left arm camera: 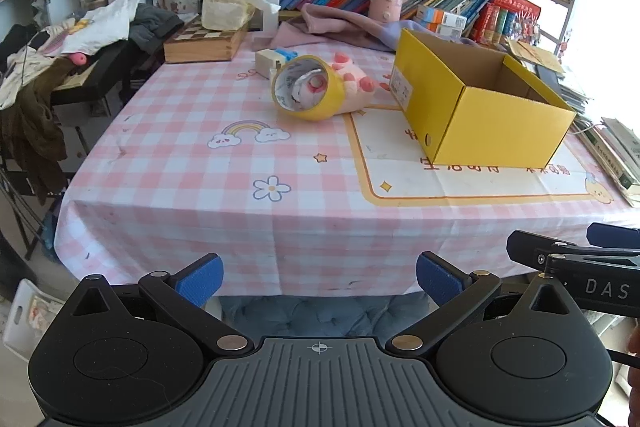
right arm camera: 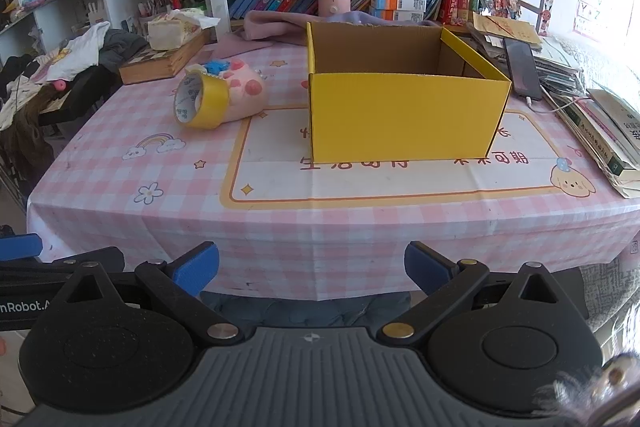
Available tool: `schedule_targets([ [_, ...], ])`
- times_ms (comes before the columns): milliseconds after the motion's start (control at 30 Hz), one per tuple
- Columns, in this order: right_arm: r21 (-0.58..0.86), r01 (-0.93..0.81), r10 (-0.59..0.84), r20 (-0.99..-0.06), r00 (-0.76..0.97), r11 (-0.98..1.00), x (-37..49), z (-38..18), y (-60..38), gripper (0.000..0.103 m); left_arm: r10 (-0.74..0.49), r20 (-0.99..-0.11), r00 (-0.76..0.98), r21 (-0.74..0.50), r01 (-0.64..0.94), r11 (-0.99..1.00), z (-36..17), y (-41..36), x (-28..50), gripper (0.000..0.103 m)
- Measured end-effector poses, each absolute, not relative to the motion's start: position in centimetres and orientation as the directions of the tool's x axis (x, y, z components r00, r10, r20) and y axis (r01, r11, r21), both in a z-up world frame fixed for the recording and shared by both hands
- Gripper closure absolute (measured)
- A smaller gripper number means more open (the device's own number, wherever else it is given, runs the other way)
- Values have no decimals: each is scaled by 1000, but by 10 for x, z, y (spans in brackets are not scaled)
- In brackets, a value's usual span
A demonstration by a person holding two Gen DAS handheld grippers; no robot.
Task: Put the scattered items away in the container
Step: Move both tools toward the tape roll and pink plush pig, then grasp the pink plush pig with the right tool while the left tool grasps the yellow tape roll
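Observation:
A yellow cardboard box (left arm camera: 500, 123) (right arm camera: 404, 115) stands open-topped on the table, and the part of its inside that shows holds nothing. To its left a roll of yellow tape (left arm camera: 306, 89) (right arm camera: 202, 101) leans on a pink plush toy (left arm camera: 354, 85) (right arm camera: 246, 87). Behind them lies a small white and blue item (left arm camera: 272, 61) (right arm camera: 214, 67). My left gripper (left arm camera: 319, 281) hangs open in front of the table's near edge, well short of the items. Beside it, my right gripper (right arm camera: 311, 269) is open too, facing the box.
The table wears a pink checked cloth (left arm camera: 192, 155) (right arm camera: 120, 179). A wooden chessboard box (left arm camera: 204, 43) with a tissue pack sits at the back left. Books (right arm camera: 600, 135) and a phone (right arm camera: 520, 67) pile up on the right, shelves stand behind, and clothes (left arm camera: 100, 27) heap at the left.

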State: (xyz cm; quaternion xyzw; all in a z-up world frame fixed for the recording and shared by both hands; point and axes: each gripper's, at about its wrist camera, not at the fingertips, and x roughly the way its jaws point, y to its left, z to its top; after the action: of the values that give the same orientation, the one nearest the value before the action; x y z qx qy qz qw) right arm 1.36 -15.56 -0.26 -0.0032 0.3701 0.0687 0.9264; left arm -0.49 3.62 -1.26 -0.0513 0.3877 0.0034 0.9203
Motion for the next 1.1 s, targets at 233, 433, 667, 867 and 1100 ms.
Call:
schedule_targets([
  [233,40,-138,127,-687,715,990,14,-2,-149,2,-31,-711,702,-113,-71,991,-13,47,-6,0],
  [433,58,-180,171,-677,716,982,15,1,-137,2,-20,-707,707,-139,-111,984,-12,61,-12,0],
  [667,55,-236,211,-669,713,970,18,3,-121,1,19,-695,719,-136,-157,978,-9,74,-18,0],
  [867,73,-268,248,-659,710,961,22,5,-116,2,32,-686,727,-141,-176,974,-8,81,-18,1],
  [1100,96,-256,259,-626,736,962,32,9,-118,6,-1,-641,767,-155,-129,979,-3,79,-16,1],
])
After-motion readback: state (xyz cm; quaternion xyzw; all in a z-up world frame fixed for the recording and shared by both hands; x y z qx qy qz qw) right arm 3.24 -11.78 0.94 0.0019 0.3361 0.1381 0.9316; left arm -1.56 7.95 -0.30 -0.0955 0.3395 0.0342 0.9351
